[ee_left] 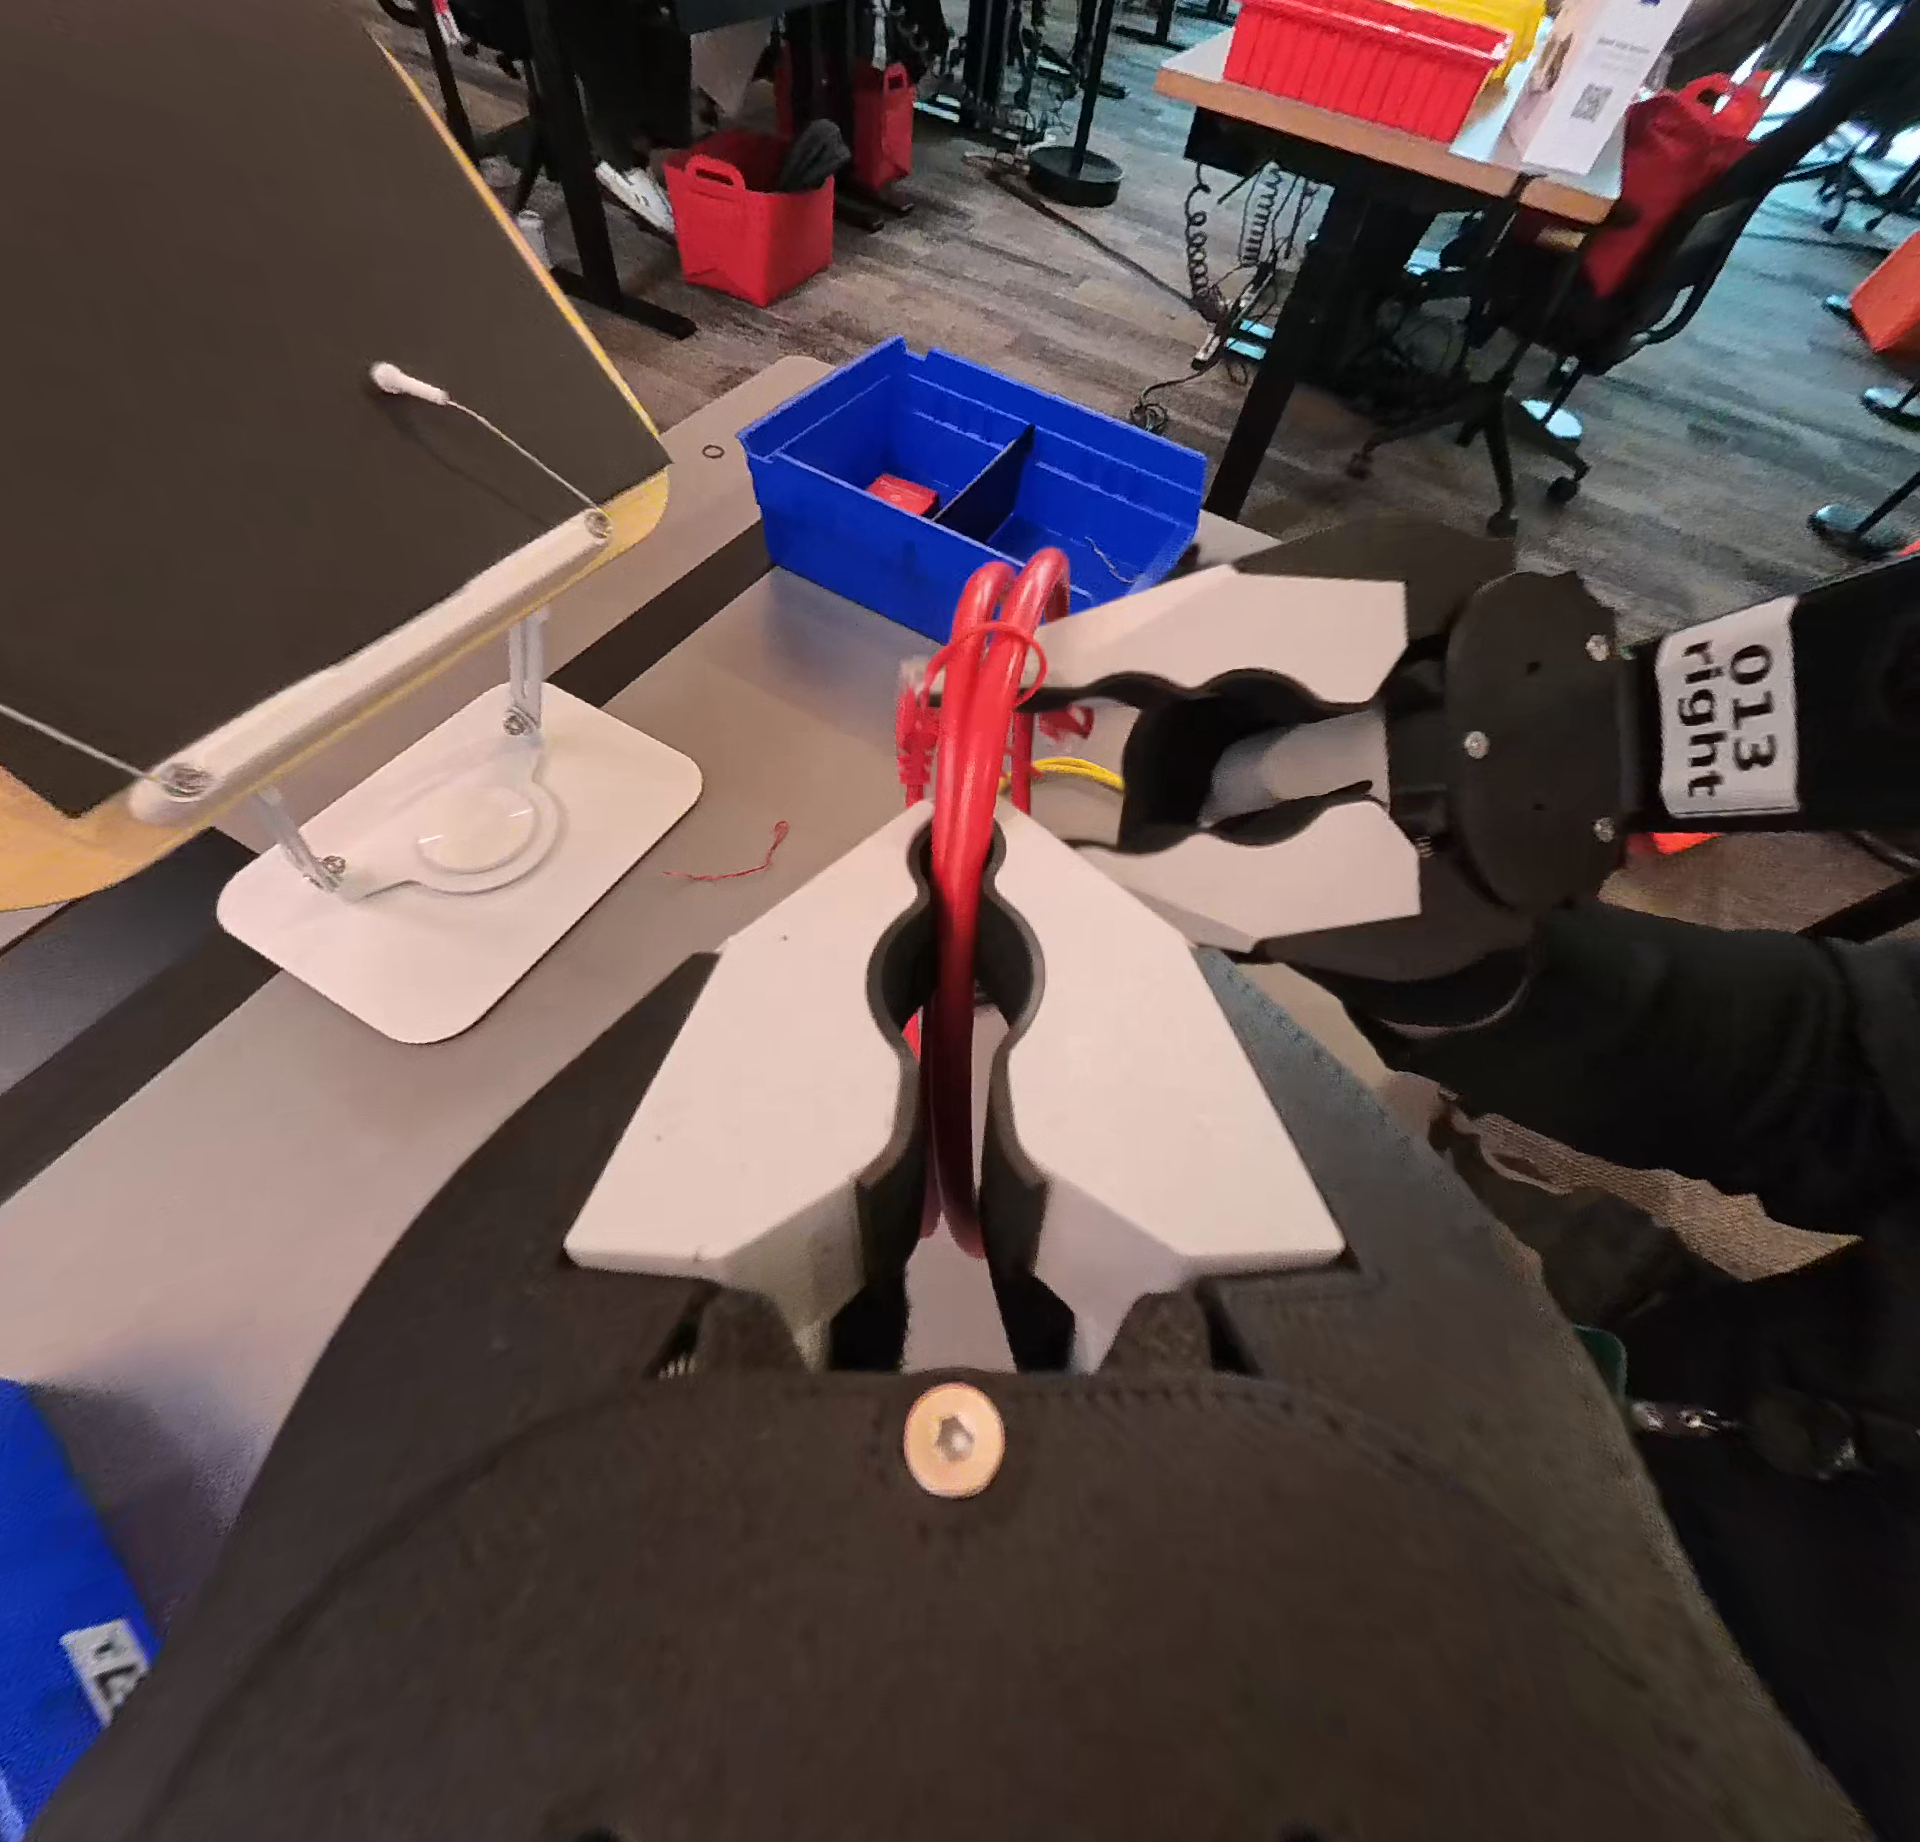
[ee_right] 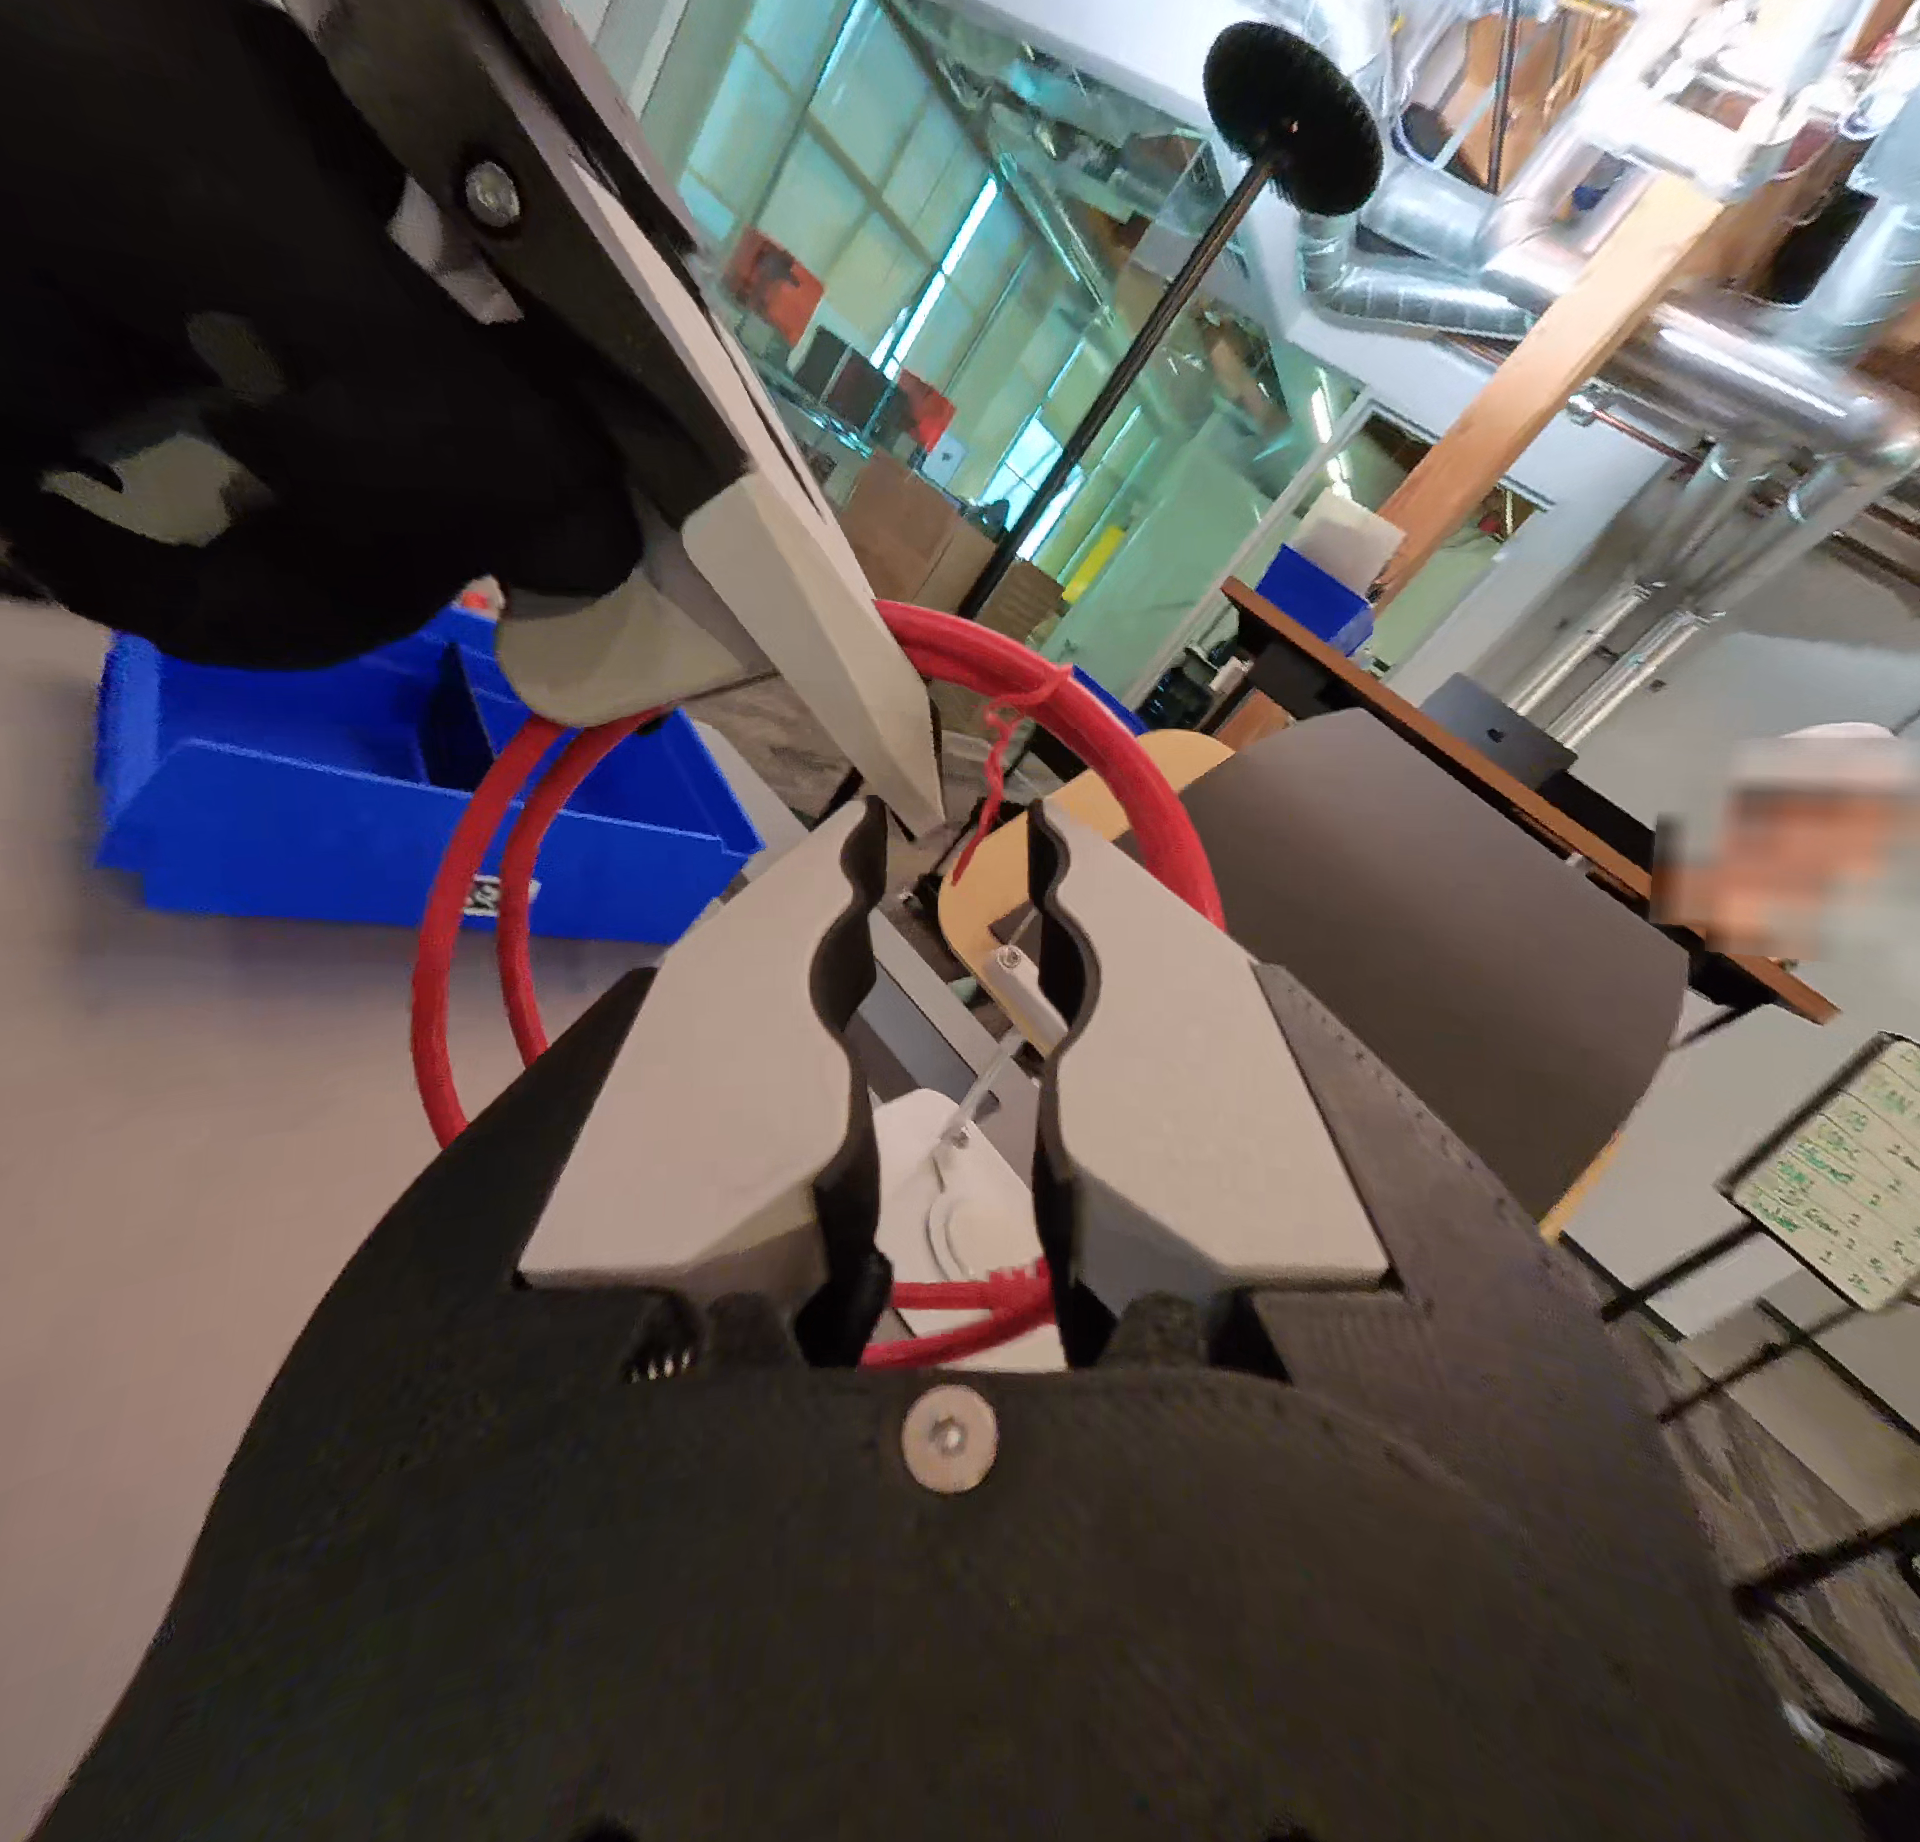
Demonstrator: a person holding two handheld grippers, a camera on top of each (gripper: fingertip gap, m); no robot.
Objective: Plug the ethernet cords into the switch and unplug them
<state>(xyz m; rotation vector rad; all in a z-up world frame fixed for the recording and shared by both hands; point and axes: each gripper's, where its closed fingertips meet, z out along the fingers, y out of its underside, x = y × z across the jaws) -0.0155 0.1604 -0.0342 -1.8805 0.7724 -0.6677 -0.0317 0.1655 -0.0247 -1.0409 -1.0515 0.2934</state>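
Over the grey worktop (ee_left: pixel 810 649), near its far edge, your left gripper (ee_left: pixel 958 857) is clenching the coiled red ethernet cord (ee_left: pixel 961 753) upright, while your right gripper (ee_left: pixel 1029 696), jaws parted in its own view, is reaching its twist tie (ee_left: pixel 1003 639) from the right.

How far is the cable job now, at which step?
Early. The left claw is shut on the coiled red cord, which a red twist tie keeps bundled. The right claw is open at that tie. No switch is in view; plugging and unplugging remain.
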